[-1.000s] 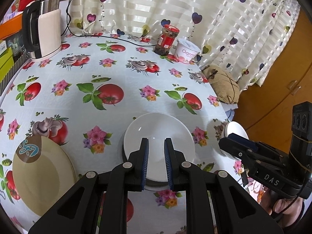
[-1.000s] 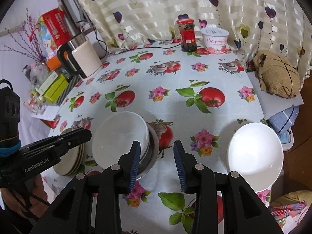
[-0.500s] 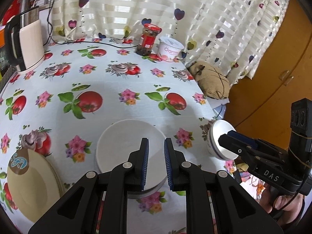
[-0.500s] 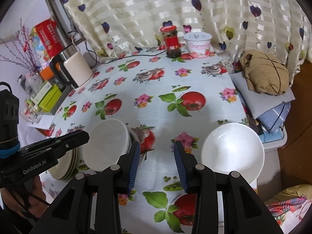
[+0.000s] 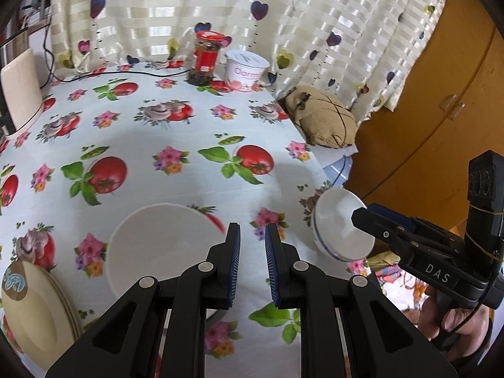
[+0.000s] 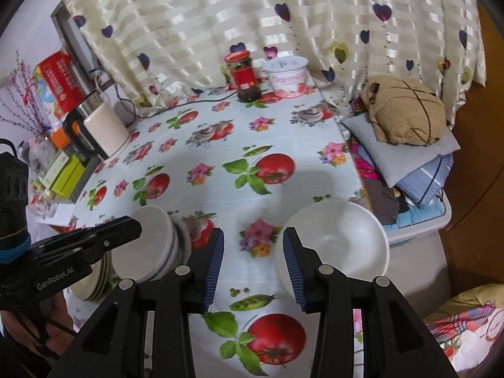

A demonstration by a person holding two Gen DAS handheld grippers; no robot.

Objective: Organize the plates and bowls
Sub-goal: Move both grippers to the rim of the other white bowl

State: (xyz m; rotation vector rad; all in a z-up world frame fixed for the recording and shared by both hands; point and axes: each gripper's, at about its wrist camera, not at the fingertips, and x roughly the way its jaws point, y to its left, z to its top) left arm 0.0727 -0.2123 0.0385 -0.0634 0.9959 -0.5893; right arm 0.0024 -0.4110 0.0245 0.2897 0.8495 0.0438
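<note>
Left hand-held gripper: lower centre of the left wrist view, jaws a narrow gap apart, holding nothing; gap slightly wider than a second ago. Right hand-held gripper: lower centre of the right wrist view, jaws wide apart, empty, spread unchanged. Large white bowl: on the desk, lower left of centre in the left wrist view, just left of the left jaws; earlier it lay straight ahead between them. In the right wrist view it appears at lower left as a blurred bowl with a blue band. Second white bowl: lower right of the right wrist view, at the desk edge, just beside the right jaw; nearer and larger than before. Stack of cream plates: lower left corner of the left wrist view, near the large bowl. Red-lidded jar and yoghurt tub: upper centre, side by side, unmoved.
</note>
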